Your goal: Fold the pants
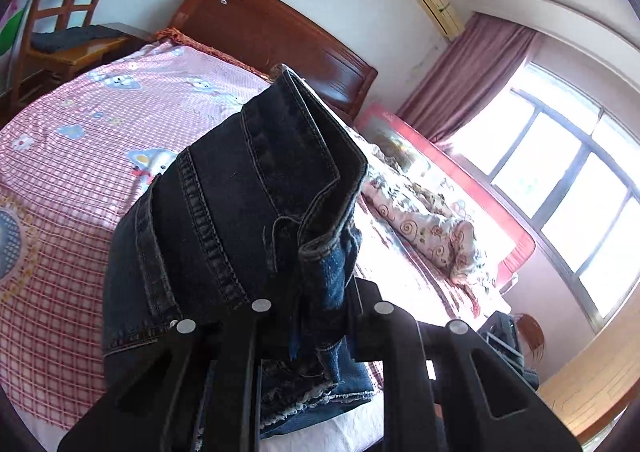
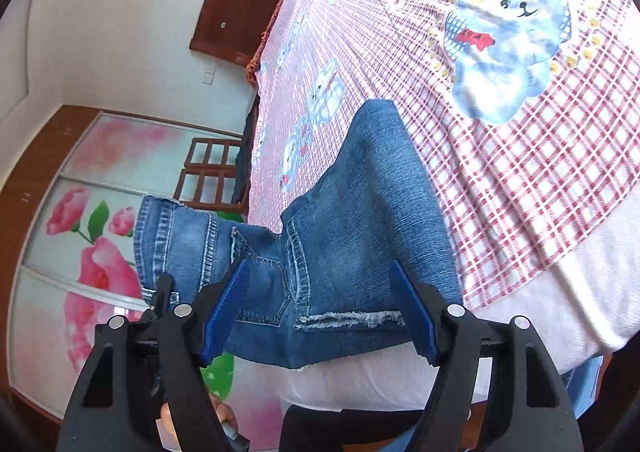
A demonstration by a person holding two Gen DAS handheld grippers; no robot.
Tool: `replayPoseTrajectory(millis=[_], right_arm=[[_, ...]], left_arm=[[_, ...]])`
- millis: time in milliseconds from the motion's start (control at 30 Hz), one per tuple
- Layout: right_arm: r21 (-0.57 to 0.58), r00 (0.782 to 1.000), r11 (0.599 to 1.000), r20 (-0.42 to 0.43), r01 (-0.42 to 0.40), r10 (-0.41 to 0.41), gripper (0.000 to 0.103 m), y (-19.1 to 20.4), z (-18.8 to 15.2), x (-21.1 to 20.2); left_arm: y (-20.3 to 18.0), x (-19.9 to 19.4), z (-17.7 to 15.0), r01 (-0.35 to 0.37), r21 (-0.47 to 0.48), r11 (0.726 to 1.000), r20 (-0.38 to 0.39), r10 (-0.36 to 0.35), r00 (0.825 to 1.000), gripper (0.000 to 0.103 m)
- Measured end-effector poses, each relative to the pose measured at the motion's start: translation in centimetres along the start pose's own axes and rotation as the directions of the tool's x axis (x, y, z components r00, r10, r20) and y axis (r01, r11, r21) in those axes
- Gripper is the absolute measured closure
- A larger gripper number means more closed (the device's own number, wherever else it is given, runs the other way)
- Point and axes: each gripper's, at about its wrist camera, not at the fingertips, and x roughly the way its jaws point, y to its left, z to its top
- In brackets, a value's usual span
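Observation:
Dark blue jeans point(image 1: 256, 188) hang bunched right before the left wrist camera, waistband and seams uppermost, a frayed hem point(image 1: 304, 396) below. My left gripper point(image 1: 320, 304) is shut on this denim; the cloth hides its fingertips. In the right wrist view the jeans point(image 2: 360, 188) lie over the near edge of the bed point(image 2: 520, 172), frayed hem point(image 2: 352, 318) toward me, and one end point(image 2: 176, 236) is lifted off past the bedside. My right gripper point(image 2: 320, 268) is open, its blue pads point(image 2: 224, 312) wide apart on either side of the denim, not pressing it.
A pink checked sheet with bear prints covers the bed point(image 1: 60, 212). A wooden headboard point(image 1: 260, 24) stands behind, a chair point(image 1: 68, 12) holding dark clothes at the far left, a floral quilt point(image 1: 420, 220) toward the window. A flower-painted wardrobe point(image 2: 80, 252) is beside the bed.

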Motion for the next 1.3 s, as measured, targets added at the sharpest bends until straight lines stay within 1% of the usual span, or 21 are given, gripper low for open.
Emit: replayPoseTrajectory(millis=[67,133,233,400,467,500,533,567,633,667,700,733,767,833,900,967,1033,1067,1133,1200,1300], right_arm=[[0.006,0.999,1.0,0.04,0.005,-0.005,0.032,-0.7,0.5,-1.9],[0.024,0.997,1.0,0.075,0.009,-0.01,0.032,-1.5,1.2,-3.4],[0.033,0.993,0.999,0.113,0.017,-0.021,0.032,-2.2,1.9,-5.0],[0.043,0.99,0.999,0.138,0.033,-0.038,0.032,-3.2,2.5,-6.2],[0.035,0.988,0.998,0.142,0.05,-0.054,0.032,-3.1,2.6,-6.2],[0.036,0.989,0.998,0.141,0.045,-0.05,0.032,-3.1,2.7,-6.1],[0.036,0.989,0.999,0.139,0.039,-0.044,0.032,-2.9,2.8,-6.0],[0.031,0.989,0.999,0.14,0.039,-0.043,0.032,-2.6,2.8,-5.8],[0.017,0.99,0.999,0.14,0.035,-0.037,0.032,-2.0,2.8,-5.4],[0.009,0.99,1.0,0.136,0.028,-0.029,0.032,-1.6,2.7,-4.9],[-0.002,0.991,1.0,0.13,0.025,-0.025,0.032,-1.1,2.7,-4.5],[-0.021,0.993,1.0,0.12,0.022,-0.02,0.032,-0.6,2.6,-4.1],[-0.04,0.994,0.999,0.107,0.022,-0.017,0.032,-0.1,2.6,-3.7],[-0.073,0.996,0.997,0.081,0.038,-0.032,0.032,0.8,2.3,-2.5],[-0.096,0.996,0.993,0.067,0.071,-0.065,0.032,1.4,1.9,-1.3],[-0.117,0.994,0.987,0.051,0.107,-0.101,0.032,1.8,1.6,0.0],[-0.163,0.987,0.974,0.052,0.158,-0.151,0.032,2.7,1.0,1.2],[-0.188,0.986,0.968,0.059,0.164,-0.155,0.032,3.2,0.7,1.5],[-0.243,0.981,0.95,0.071,0.194,-0.182,0.032,4.1,0.2,2.0],[-0.275,0.975,0.936,0.055,0.221,-0.214,0.032,4.4,0.3,2.8],[-0.348,0.958,0.893,0.062,0.285,-0.282,0.033,4.9,0.3,4.1]], left_arm=[[-1.2,2.4,-1.1,-0.002,0.029,1.0,-0.048,0.003,0.999,0.088],[-2.2,4.7,-2.3,-0.02,0.068,0.997,-0.096,0.027,0.995,0.088],[-3.0,7.6,-4.3,-0.052,0.125,0.991,-0.17,0.073,0.983,0.088],[-4.3,11.2,-7.7,-0.09,0.243,0.966,-0.264,0.155,0.952,0.087],[-5.6,12.8,-9.7,-0.114,0.328,0.938,-0.29,0.214,0.933,0.082],[-6.4,13.0,-10.3,-0.115,0.377,0.919,-0.278,0.231,0.933,0.078],[-7.1,12.9,-10.8,-0.093,0.42,0.903,-0.274,0.224,0.935,0.063],[-7.9,12.9,-11.2,-0.075,0.454,0.888,-0.28,0.222,0.934,0.045],[-9.6,12.2,-12.0,-0.043,0.514,0.857,-0.279,0.215,0.936,0.036],[-10.1,11.3,-12.2,-0.035,0.534,0.845,-0.274,0.212,0.938,0.035],[-10.4,10.2,-12.3,-0.024,0.537,0.843,-0.278,0.204,0.939,0.034],[-10.4,9.0,-12.1,-0.016,0.528,0.849,-0.279,0.191,0.941,0.034],[-10.1,7.4,-11.8,-0.021,0.516,0.857,-0.264,0.182,0.947,0.03],[-8.8,4.2,-10.7,-0.076,0.475,0.877,-0.207,0.196,0.959,0.02],[-6.2,1.3,-9.2,-0.151,0.403,0.903,-0.158,0.231,0.96,0.02],[-3.0,-0.8,-7.7,-0.248,0.33,0.911,-0.119,0.3,0.946,0.019],[0.2,-2.1,-6.3,-0.308,0.247,0.919,-0.107,0.342,0.934,0.016],[1.8,-2.6,-5.8,-0.337,0.21,0.918,-0.107,0.364,0.925,0.016],[4.5,-2.7,-4.8,-0.369,0.16,0.916,-0.134,0.39,0.911,0.016],[6.1,-2.4,-4.0,-0.392,0.136,0.91,-0.146,0.41,0.9,0.016],[6.5,-1.1,-3.1,-0.407,0.156,0.9,-0.141,0.428,0.893,0.012]])
